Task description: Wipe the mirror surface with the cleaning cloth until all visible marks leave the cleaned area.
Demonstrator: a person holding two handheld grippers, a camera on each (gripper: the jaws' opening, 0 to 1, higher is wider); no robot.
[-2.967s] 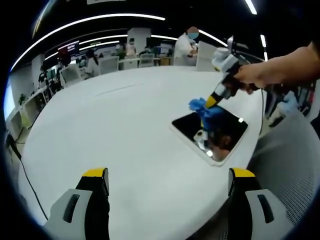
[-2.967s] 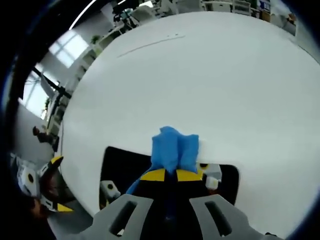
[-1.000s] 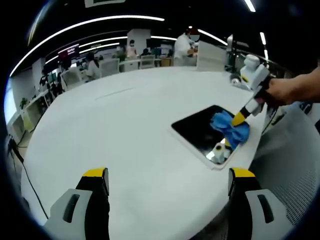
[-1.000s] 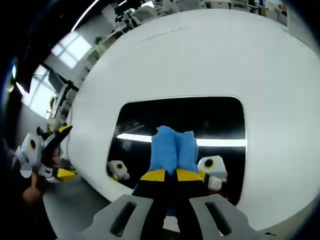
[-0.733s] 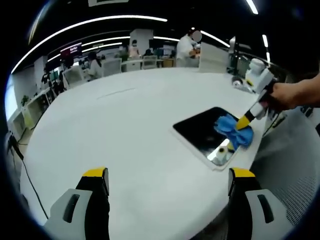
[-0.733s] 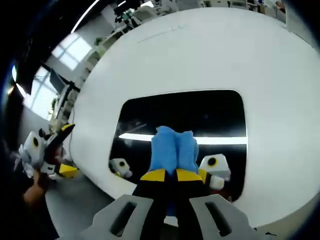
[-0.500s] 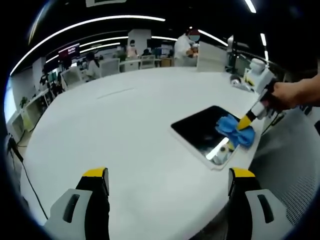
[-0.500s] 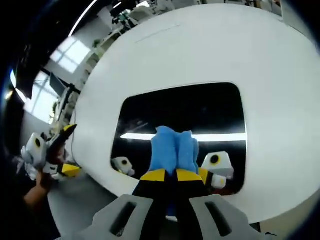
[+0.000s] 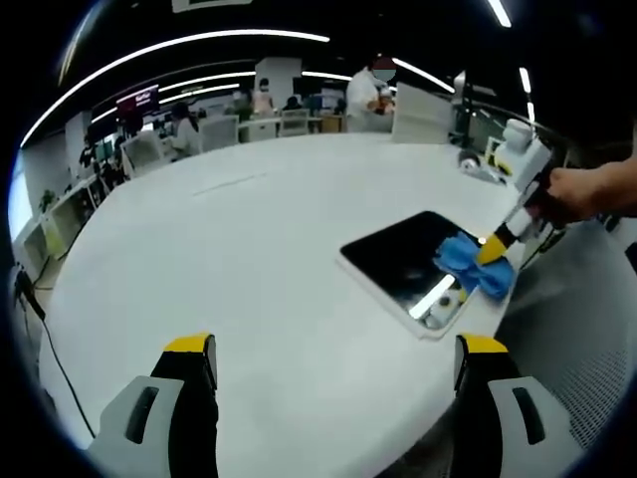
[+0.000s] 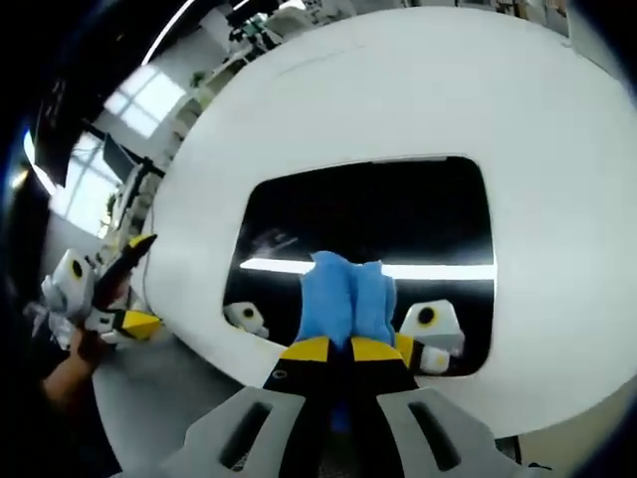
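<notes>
A large round white counter (image 9: 249,259) stands in an open office, with desks, chairs and several people at the far side under long strip lights. Most of the counter top is bare, with wide free room left of and beyond the mirror.

One mirror (image 9: 408,264), a dark rounded rectangle in a white frame, lies flat near the counter's right edge; in the right gripper view the mirror (image 10: 398,214) reflects one bright strip light and the claw itself. Its near corner lies close to the rim of the counter.

One blue cloth (image 10: 348,299) is bunched between the right claw's (image 10: 338,349) yellow-tipped jaws, which are closed tight on it. The cloth presses on the near part of the glass; in the left gripper view the cloth (image 9: 476,267) sits at the mirror's right edge, under the right claw (image 9: 495,249) held by a hand (image 9: 572,194).

The left claw (image 9: 333,358) hangs over the near counter edge, jaws wide apart and holding nothing; it also appears at the left in the right gripper view (image 10: 134,284), off the counter.
</notes>
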